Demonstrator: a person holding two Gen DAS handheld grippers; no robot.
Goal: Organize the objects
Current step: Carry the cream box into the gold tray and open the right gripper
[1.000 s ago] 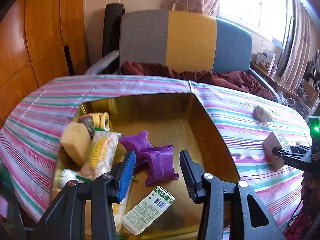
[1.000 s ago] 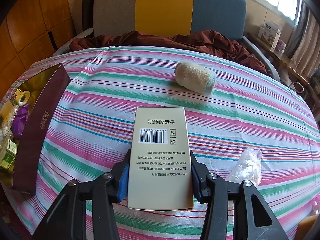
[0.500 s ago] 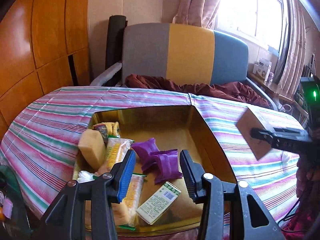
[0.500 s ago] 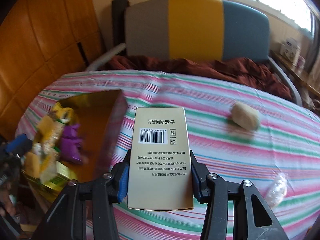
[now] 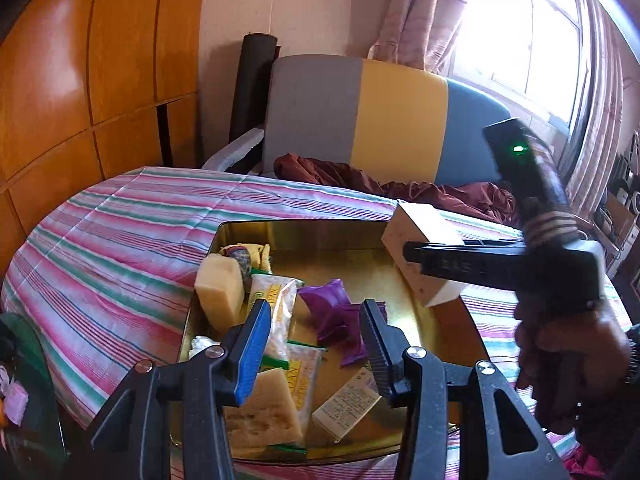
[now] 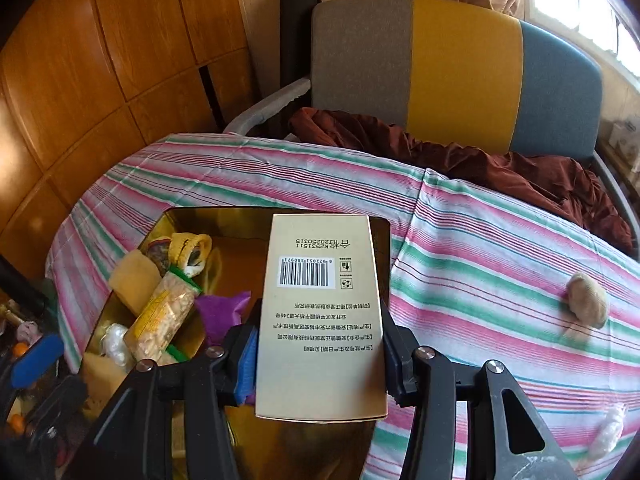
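Carried over from striped cloth (image 6: pixel 480 240), flat tan carton (image 6: pixel 320 312) pinched by right tongs (image 6: pixel 318 344) above shiny gold tray (image 6: pixel 180 216), left tongs (image 5: pixel 316 344) spread, empty.

Snacks (image 6: pixel 160 312) crowding the left of the gold box (image 6: pixel 240 220); right half bare, open from above.

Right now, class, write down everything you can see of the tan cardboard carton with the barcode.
The tan cardboard carton with the barcode is a flat rectangular box, matte and clean-edged. Its upper face carries a white barcode label, small symbols and lines of printed text, all upside down in the right wrist view. The right tool clamps its two long sides. It hangs in the air, tilted, over the right part of the open gold-lined box, touching nothing else.
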